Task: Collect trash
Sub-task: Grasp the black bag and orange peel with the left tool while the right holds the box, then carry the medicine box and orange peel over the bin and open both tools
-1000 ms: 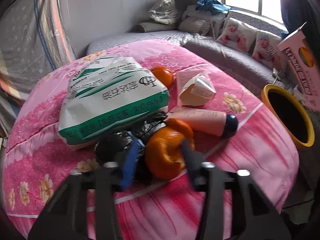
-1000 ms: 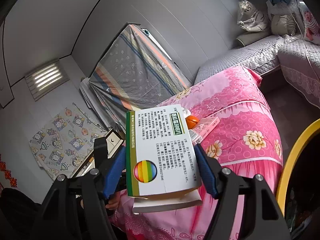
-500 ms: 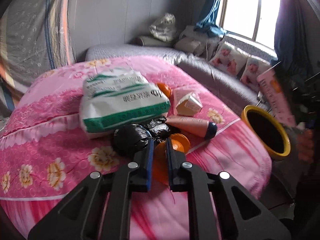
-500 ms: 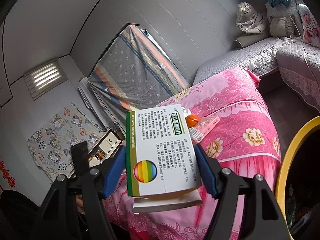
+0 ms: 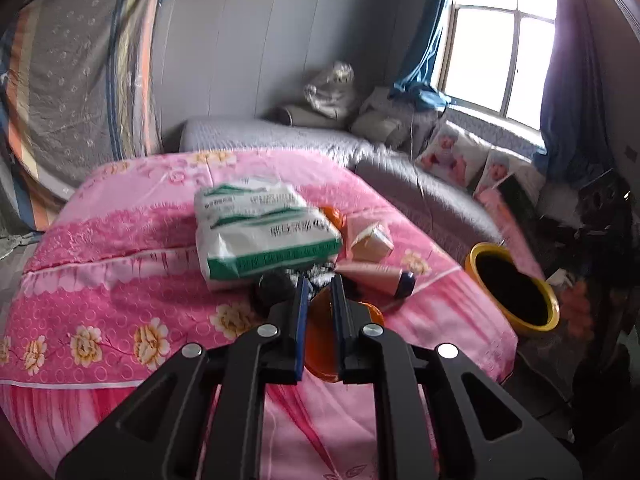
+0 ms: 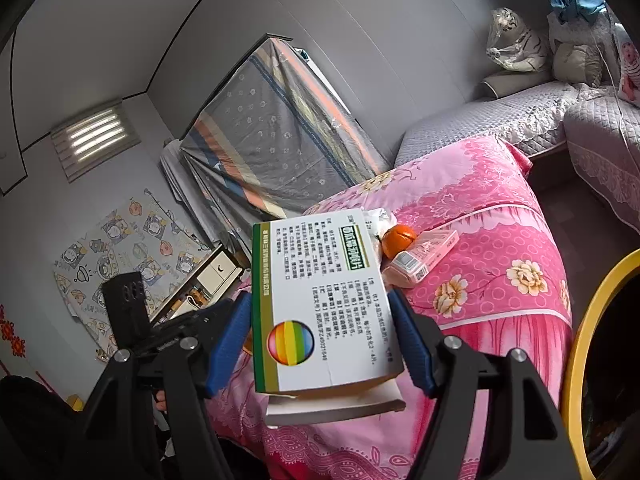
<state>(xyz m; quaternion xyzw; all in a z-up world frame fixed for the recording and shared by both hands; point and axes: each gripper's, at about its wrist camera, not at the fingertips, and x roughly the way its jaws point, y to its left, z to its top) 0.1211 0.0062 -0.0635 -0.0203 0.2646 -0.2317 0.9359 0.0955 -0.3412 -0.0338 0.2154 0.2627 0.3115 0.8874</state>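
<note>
A curl of orange mandarin peel point(image 5: 320, 334) sits pinched between the blue pads of the left gripper point(image 5: 319, 320), whose fingers have closed to a narrow slot on it – lifted, I'd say, just off the pink flowered cloth point(image 5: 120, 280), though the blur makes that hard to swear to. The right gripper point(image 6: 320, 334) is clamped on the edges of a white cardboard medicine box with a green stripe and a rainbow ball point(image 6: 320, 300), holding it flat and face-up. Both pieces look ready for the yellow-rimmed bin with a black liner point(image 5: 514, 286), which stands off the table's right edge, near the right gripper – probably why the box is held there, close to the drop.

More trash waits on the cloth: a white-and-green plastic sack point(image 5: 260, 232) near the middle, a crumpled black plastic bag point(image 5: 276, 286) tucked at its near edge, a small cream-and-pink carton point(image 5: 370, 238) and a pink tube with a dark cap point(image 5: 376, 276) to the right, all touching or just beside one another.

The left wrist view alone shows the bin's whole mouth and the pile; the right wrist view catches only an arc of the yellow rim, but shows the box's printed face, a whole mandarin point(image 6: 398, 240) and a pink barcoded packet point(image 6: 424, 258) just beside it.
</note>
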